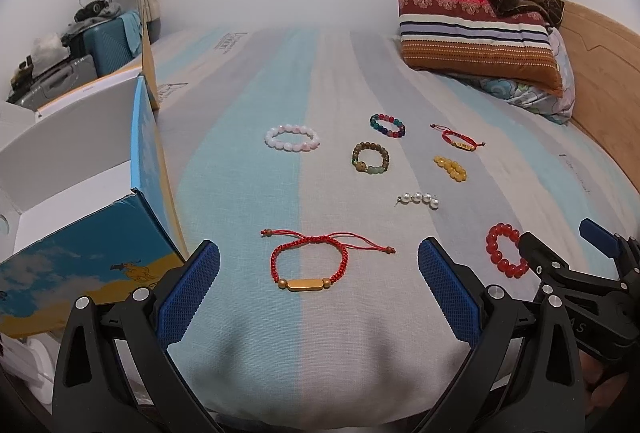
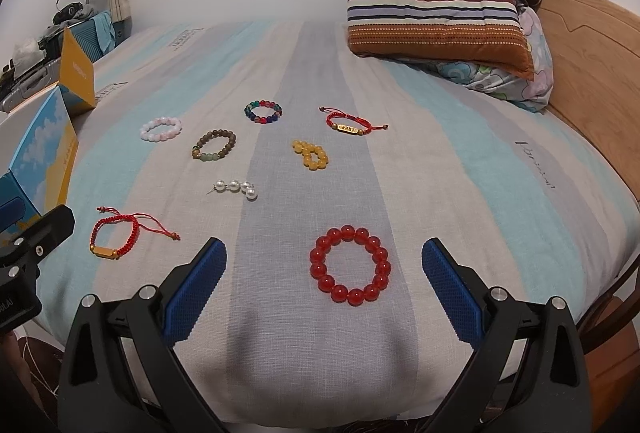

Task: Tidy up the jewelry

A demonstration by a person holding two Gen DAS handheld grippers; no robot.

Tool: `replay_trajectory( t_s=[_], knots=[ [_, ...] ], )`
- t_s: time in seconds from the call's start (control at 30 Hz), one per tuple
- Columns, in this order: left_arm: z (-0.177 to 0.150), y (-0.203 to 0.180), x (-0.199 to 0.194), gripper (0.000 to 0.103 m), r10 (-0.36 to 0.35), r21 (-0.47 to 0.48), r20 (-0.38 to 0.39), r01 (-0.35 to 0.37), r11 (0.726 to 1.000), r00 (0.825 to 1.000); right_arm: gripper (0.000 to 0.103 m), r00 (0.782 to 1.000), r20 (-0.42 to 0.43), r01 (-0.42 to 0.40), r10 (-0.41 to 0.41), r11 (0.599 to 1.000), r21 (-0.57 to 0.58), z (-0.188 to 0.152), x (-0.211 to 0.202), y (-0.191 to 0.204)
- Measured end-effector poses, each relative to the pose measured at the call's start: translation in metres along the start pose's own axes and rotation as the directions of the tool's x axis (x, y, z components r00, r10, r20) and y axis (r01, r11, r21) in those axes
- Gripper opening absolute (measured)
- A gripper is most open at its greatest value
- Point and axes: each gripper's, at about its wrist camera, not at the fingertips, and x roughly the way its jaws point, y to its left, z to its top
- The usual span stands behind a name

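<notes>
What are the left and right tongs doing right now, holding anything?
Left tongs: open, empty, above the red cord bracelet.
Right tongs: open, empty, above the red bead bracelet.

Both wrist views look low and forward across the bed (image 1: 320,81) toward the window wall, side by side; they share the scattered bracelets, the left view sitting nearer the box (image 1: 80,161).

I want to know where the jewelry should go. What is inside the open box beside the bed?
The open box shows only bare white inner walls and floor in the left wrist view; no jewelry is visible inside. Its near corner is hidden behind the printed blue and yellow wall, so that part cannot be checked.
</notes>
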Motion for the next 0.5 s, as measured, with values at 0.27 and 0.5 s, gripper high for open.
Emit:
replay_trajectory(
  t_s=[0.27,0.5],
  knots=[
    [-0.0009,-0.0008,-0.0005,0.097,-0.013,-0.008,-0.005,0.013,1.0,1.0,0.094,1.0,0.001,-0.003,0.003,1.0,-0.005,0.0,-0.0001,-0.0001],
    [-0.0004,-0.0032,0.0004,0.097,-0.016,-0.003,-0.005,0.015,1.0,1.0,0.094,1.0,0.005,-0.001,0.001,1.0,-0.008,0.0004,0.0001,0.0007]
  ],
)
